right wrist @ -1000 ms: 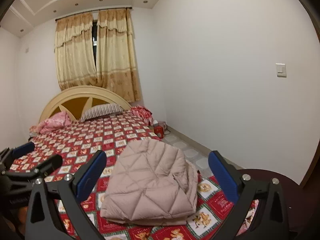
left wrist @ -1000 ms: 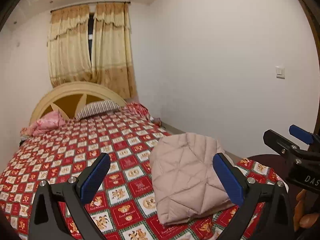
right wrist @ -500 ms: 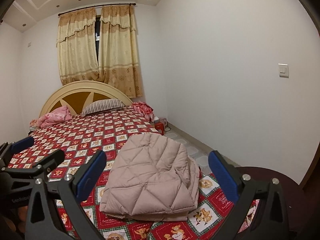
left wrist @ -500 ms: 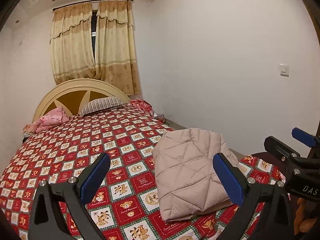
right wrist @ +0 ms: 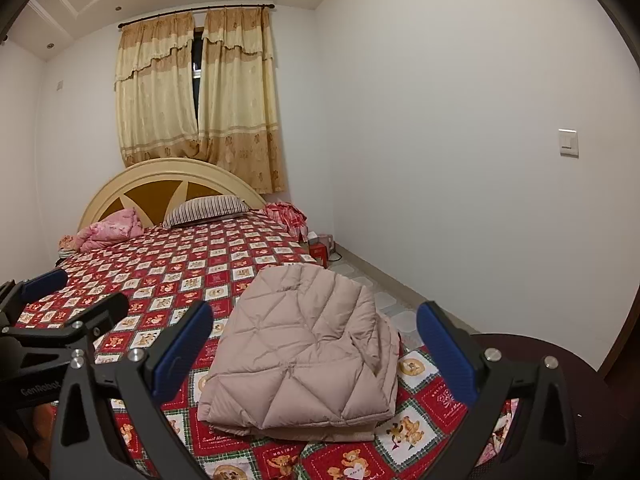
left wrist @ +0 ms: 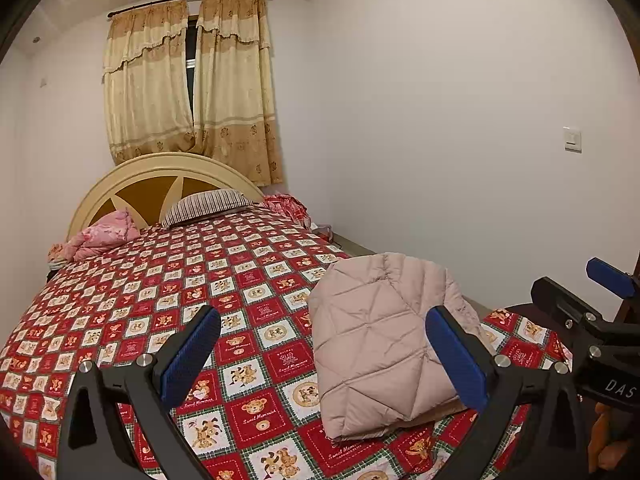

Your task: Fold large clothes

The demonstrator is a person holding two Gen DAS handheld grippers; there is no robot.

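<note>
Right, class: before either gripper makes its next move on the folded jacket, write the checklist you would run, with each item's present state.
1. Left gripper open and holding nothing: ok.
2. Right gripper open and holding nothing: ok.
3. Quilted jacket folded into a compact stack: ok.
4. Jacket lying wholly on the bedspread: ok, though near the bed's right edge.
5. Layers squared up: not ok, a loose bunch shows at the stack's right side.
6. Underside folds: cannot tell, hidden.

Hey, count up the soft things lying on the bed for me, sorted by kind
Folded quilted jacket: 1
Striped pillow: 1
Pink blanket bundle: 1
Red crumpled cloth: 1
Total: 4
</note>
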